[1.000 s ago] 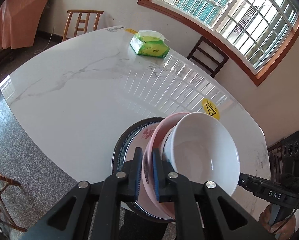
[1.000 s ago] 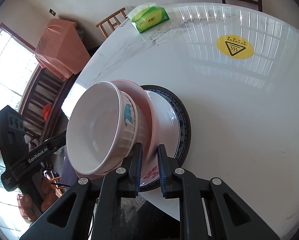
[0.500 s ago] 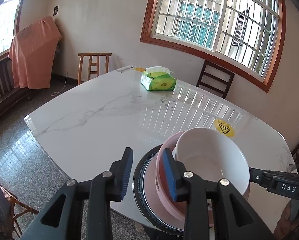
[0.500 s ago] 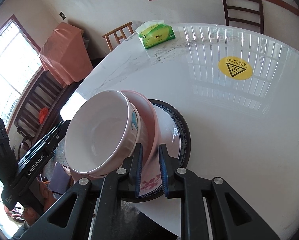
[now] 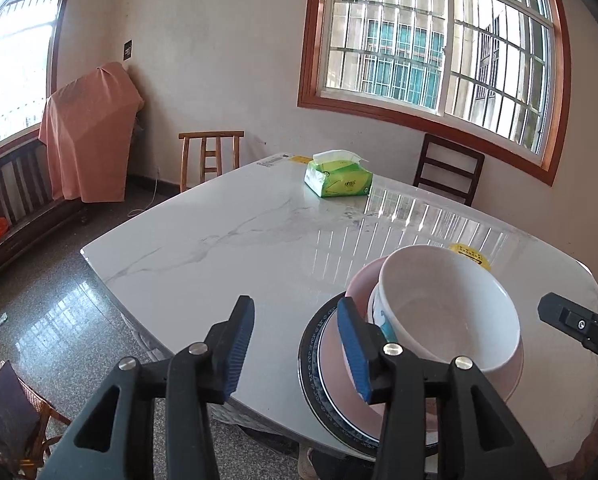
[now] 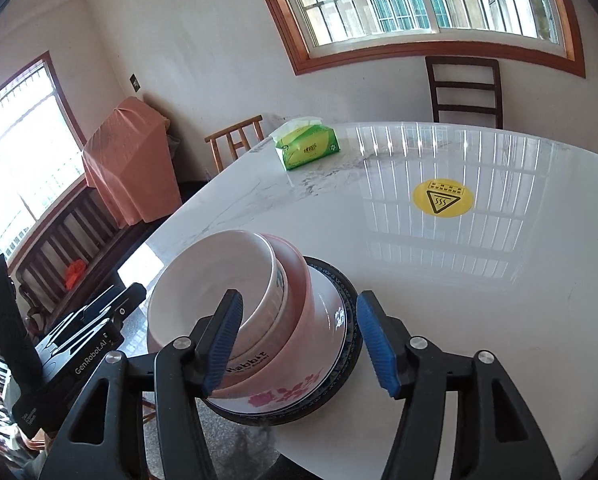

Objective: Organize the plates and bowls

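My left tongs (image 5: pixel 295 344) spread wide, gripping nothing, beside stack. My right tongs (image 6: pixel 299 340) also spread wide, empty, blue pads either side of stack without touching. White ceramic bowl (image 6: pixel 211 280) nested in pink bowl (image 6: pixel 299 280), on floral white plate (image 6: pixel 299 394), on dark blue-rimmed plate (image 6: pixel 349 300), at near edge of white marble table (image 6: pixel 479 280). Green tissue pack (image 6: pixel 307 148) at far side.

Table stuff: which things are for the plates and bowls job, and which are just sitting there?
For the job:
- white bowl
- pink bowl under it
- floral plate
- dark-rimmed plate at the bottom
- left gripper and right gripper, both open

Just sitting there:
- green tissue pack
- yellow warning sticker
- chairs by the table
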